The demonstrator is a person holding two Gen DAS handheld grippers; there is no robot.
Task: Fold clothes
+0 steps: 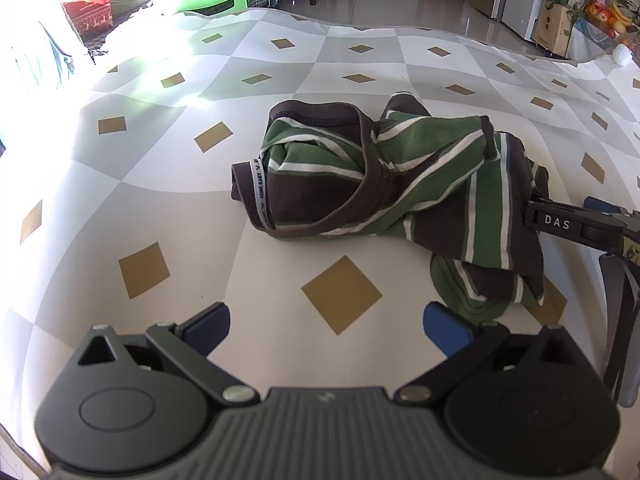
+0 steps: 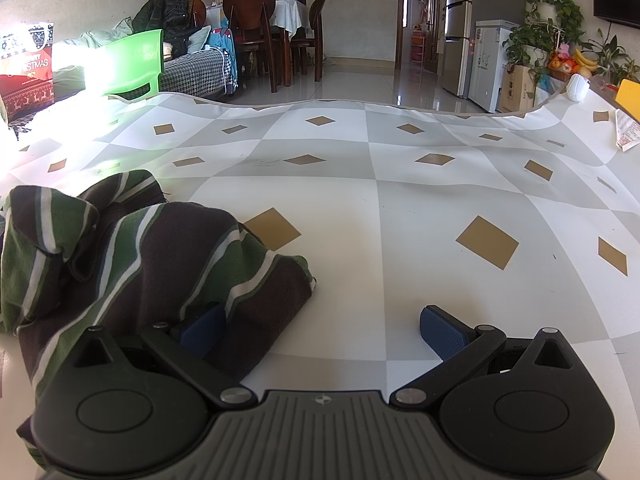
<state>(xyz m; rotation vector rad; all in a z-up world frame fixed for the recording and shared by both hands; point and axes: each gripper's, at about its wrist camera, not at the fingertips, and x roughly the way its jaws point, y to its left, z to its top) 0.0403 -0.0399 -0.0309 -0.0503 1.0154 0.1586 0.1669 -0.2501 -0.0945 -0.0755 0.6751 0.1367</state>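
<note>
A crumpled green, brown and white striped garment (image 1: 380, 184) lies in a heap on the checked tablecloth (image 1: 160, 184), its brown-trimmed neckline facing up. My left gripper (image 1: 328, 324) is open just in front of it, with nothing between its blue pads. From the right, my right gripper (image 1: 558, 209) reaches in, one black finger touching the garment's right edge. In the right wrist view the garment (image 2: 140, 260) fills the left side. There my right gripper (image 2: 322, 328) is open, with a fold of cloth draped around its left pad (image 2: 200, 330) and its right pad (image 2: 442, 330) over bare table.
The tablecloth (image 2: 400, 200) stretches far and right of the garment. A white object (image 2: 578, 87), a printed paper (image 2: 626, 130) and something yellow (image 2: 628, 94) sit at its far right corner. A green chair (image 2: 134, 62) and a red Christmas bag (image 2: 28, 72) stand beyond the far left edge.
</note>
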